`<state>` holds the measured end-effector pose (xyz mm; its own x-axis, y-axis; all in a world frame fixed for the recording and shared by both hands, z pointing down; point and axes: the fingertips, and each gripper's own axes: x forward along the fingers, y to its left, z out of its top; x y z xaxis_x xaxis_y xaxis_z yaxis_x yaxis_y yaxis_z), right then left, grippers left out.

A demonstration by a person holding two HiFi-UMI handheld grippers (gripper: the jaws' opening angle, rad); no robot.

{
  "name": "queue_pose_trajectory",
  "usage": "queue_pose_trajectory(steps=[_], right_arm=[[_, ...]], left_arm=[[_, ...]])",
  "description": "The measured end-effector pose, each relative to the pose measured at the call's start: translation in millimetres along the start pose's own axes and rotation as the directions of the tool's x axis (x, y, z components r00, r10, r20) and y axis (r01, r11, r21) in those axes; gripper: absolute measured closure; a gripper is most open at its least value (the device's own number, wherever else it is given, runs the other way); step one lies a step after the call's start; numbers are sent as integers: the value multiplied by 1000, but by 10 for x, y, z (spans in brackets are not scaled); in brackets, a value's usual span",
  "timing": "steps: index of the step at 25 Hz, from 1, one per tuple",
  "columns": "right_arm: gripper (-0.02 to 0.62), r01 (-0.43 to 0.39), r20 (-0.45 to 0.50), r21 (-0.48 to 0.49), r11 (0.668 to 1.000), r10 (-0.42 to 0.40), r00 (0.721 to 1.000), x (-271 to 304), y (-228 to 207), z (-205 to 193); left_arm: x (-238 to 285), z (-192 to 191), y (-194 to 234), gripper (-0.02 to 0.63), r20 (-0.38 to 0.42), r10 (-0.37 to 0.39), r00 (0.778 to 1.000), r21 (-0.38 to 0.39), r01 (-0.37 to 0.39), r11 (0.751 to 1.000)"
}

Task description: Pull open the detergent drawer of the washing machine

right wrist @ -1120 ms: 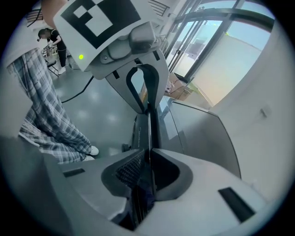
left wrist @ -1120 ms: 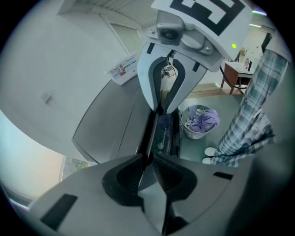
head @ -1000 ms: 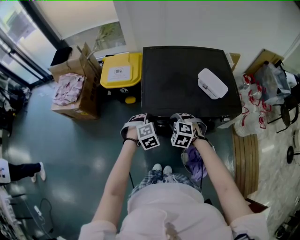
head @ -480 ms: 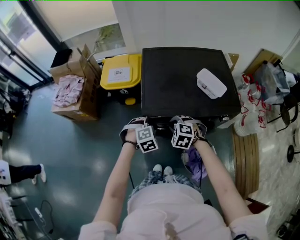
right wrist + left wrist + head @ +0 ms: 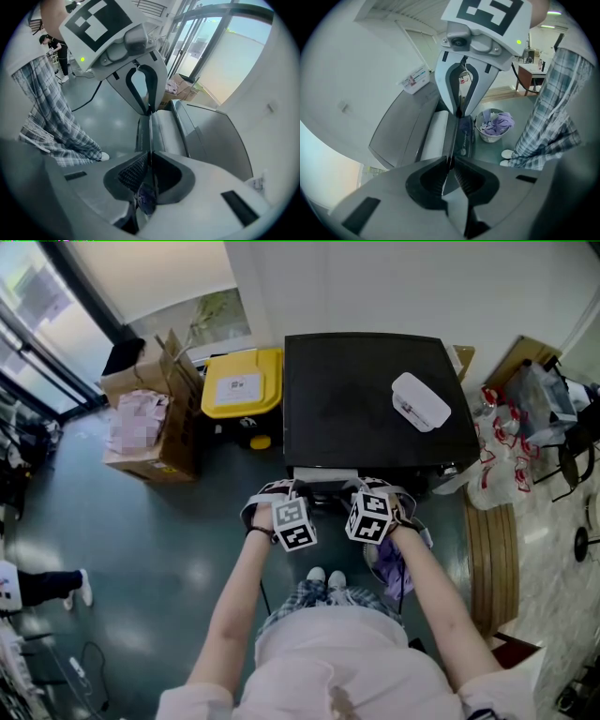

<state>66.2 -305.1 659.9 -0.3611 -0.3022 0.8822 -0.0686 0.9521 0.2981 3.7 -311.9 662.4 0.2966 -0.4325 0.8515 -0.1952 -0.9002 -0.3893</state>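
Pulling the detergent drawer is the step in hand. It stands a short way out of the washing machine, its pale tray showing just beyond the fingertips in the head view. Left gripper is clamped on the thin edge of the drawer's front panel, which runs straight away from between its pads. Right gripper is clamped on the same edge from the opposite end, so each gripper view shows the other's tips facing it along the panel. Both pairs of jaws are nearly together with only the panel lip between them; no gap shows. Judgement: travel is only begun, and most of the drawer is inside the machine. To do it well: hold both pinches firm and draw both hands toward the body together and level, so the drawer does not skew in its guides. Do not lever the lip downward. Risk: the lip looks thin and smooth, so a pinch could slip off. Laundry basket sits on the floor below and beside the fingers, apart from the drawer.
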Motion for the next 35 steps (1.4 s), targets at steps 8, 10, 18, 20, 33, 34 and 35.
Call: queue_pose_trajectory(steps=[8,10,18,20,33,34,35], right_arm=[[538,-2,0,17,1000,2,1000,-81,267,9],[538,-6,2,23,1000,6,1000,-100,342,7],[541,-21,5,38,999,21,1000,-166,645,8],[541,-21,2,38,999,21,1000,-191,706,10],[541,-48,2,47,998,48,999,-322,1096,-5],[541,-52,3,48,997,52,999,-330,1122,-5],[543,-56,4,48,997,55,998,-337,1148,-2]], left_arm=[[-116,-10,-261,538,6,-14,1000,14,14,1000],[-141,-10,-333,540,8,-19,1000,15,19,1000],[-248,-39,-622,540,7,-33,999,21,33,999],[-282,-39,-681,540,8,-34,999,22,34,999],[-450,-19,-1044,541,19,-54,998,20,54,998],[-458,-21,-1070,541,19,-58,998,18,58,998],[-468,-27,-1097,541,19,-62,998,17,62,998]])
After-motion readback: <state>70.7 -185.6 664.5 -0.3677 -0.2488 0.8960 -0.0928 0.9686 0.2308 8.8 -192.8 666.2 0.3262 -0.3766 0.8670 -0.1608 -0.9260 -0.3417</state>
